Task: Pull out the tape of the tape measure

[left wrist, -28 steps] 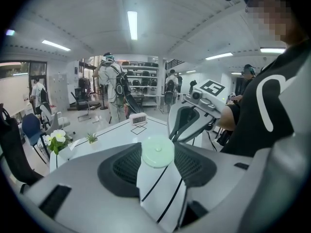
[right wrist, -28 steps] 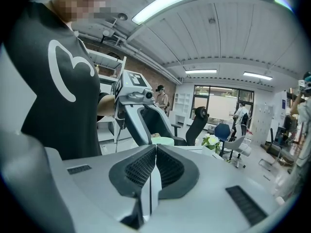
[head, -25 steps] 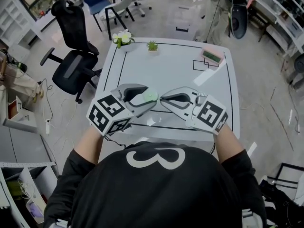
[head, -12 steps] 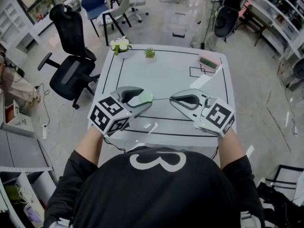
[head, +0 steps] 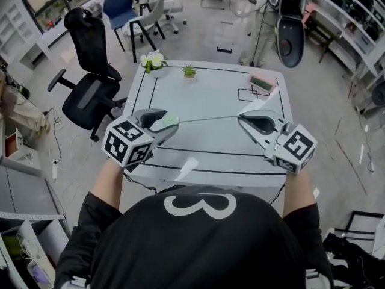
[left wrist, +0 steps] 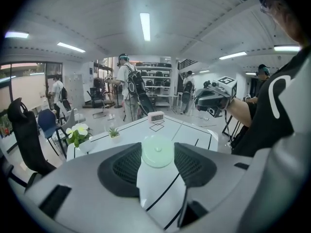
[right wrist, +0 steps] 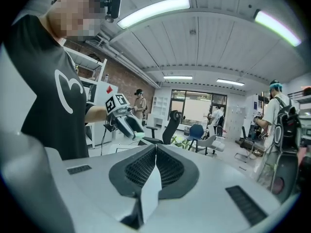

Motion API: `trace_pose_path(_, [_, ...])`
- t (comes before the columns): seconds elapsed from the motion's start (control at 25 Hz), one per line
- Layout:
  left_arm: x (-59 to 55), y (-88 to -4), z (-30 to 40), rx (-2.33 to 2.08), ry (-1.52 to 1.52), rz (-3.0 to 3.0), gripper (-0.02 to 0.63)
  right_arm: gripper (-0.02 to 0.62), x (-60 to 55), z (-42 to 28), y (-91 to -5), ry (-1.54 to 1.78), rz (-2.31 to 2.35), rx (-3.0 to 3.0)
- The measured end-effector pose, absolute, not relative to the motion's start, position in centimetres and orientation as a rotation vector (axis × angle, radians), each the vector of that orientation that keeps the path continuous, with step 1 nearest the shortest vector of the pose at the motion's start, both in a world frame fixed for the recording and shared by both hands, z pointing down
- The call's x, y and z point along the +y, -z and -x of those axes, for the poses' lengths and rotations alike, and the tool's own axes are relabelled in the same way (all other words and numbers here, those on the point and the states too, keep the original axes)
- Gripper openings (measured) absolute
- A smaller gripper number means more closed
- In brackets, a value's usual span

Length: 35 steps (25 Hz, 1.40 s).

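- L claw point(head: 170, 123): clamped on case point(left wrist: 157, 151), a pale green round disc, pads on both flanks. Held above table point(head: 210, 95), near its 9 o'clock edge.
- R claw point(head: 243, 118): jaws together, pinching the tape point(head: 207, 120) end, over table's 3 o'clock side. R gripper view shows pads meeting, no gap. Tape too thin to pick out there.
- Tape runs as a thin straight line from case to R claw, 9 to 3, off the surface. Looks taut.
- My read: pull under way, a fair length out. Can't tell how much is left in the case.
- Risk 1: tape end slips from R pads, since it's a thin strip w/ a small bite. It'd prob. whip back toward 9.
- Risk 2: case is round + smooth. A pull off the slot's line could spin it or squirt it out of L pads.
- Risk 3: tape runs out mid-pull → jerk, and one grip gives.
- Risk 4: roll at R wrist → tape twists or kinks.
- Flowers point(head: 154, 60) at 11, plant point(head: 189, 71) at 12, small box point(head: 262, 81) at 1. All well apart from the tape line, low worry.
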<state>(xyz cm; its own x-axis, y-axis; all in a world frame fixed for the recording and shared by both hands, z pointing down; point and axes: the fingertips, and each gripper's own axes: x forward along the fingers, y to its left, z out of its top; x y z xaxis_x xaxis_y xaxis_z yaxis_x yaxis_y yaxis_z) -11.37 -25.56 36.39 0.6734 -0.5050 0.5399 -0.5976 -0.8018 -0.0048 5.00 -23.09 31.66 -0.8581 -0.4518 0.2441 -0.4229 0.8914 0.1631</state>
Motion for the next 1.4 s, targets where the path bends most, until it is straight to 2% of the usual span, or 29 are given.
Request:
trace_pose_path(0.64, [-26.4,-36.8,14.5,-1.011,-0.742,-2.653,0.213,0.015,-24.7,-10.5,-32.4,0.074,-0.913,-2.759])
trace_pose_path(1.4, [-26.0,-39.0,11.2,-0.948,-0.823,-2.653,0.213,0.015,-24.4,-6.7,-35.4,-0.017,-0.785,-2.791])
